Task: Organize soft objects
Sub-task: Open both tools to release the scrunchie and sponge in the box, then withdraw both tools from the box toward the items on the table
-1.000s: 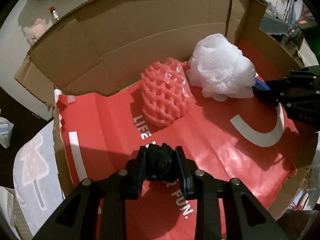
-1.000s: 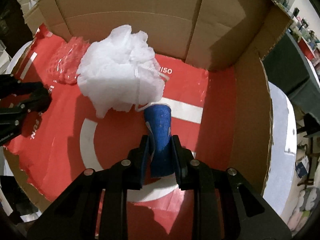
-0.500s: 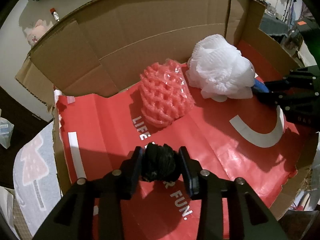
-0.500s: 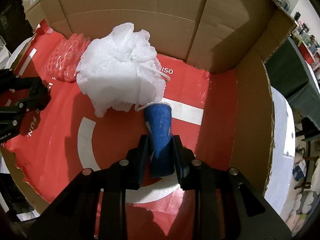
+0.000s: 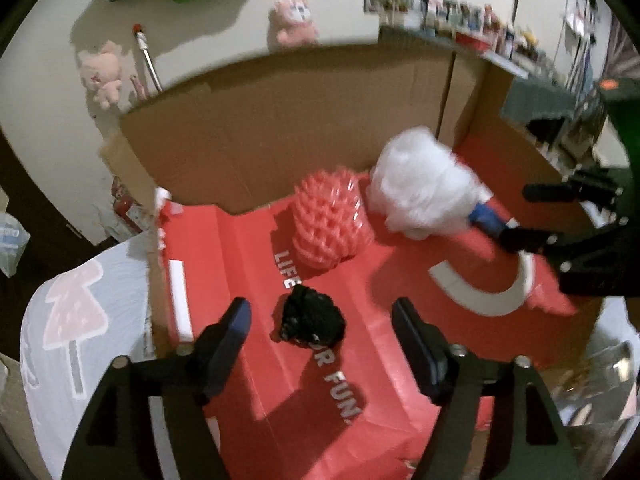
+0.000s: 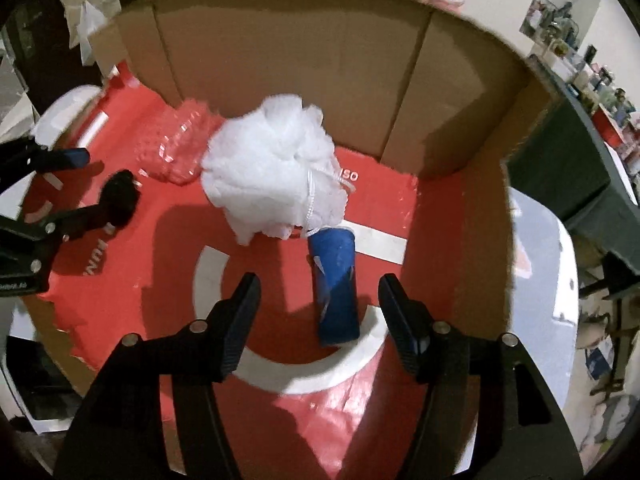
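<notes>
Matt brown corrugated cardboard box (image 6: 280,56); glossy red paper lining (image 6: 400,200); fluffy white mesh puff (image 6: 272,172); pink foam netting (image 5: 326,224)

The cardboard box (image 6: 280,52) is walled at the back and on the right, so a claw can come in only from above or over the low near edge. Along the back wall the pink foam net (image 5: 326,224), the white mesh puff (image 6: 272,172) and the blue roll (image 6: 336,284) crowd the floor. The black bundle (image 5: 310,318) lies on the left, and bare red floor (image 5: 400,280) stays open between it and the roll.
</notes>
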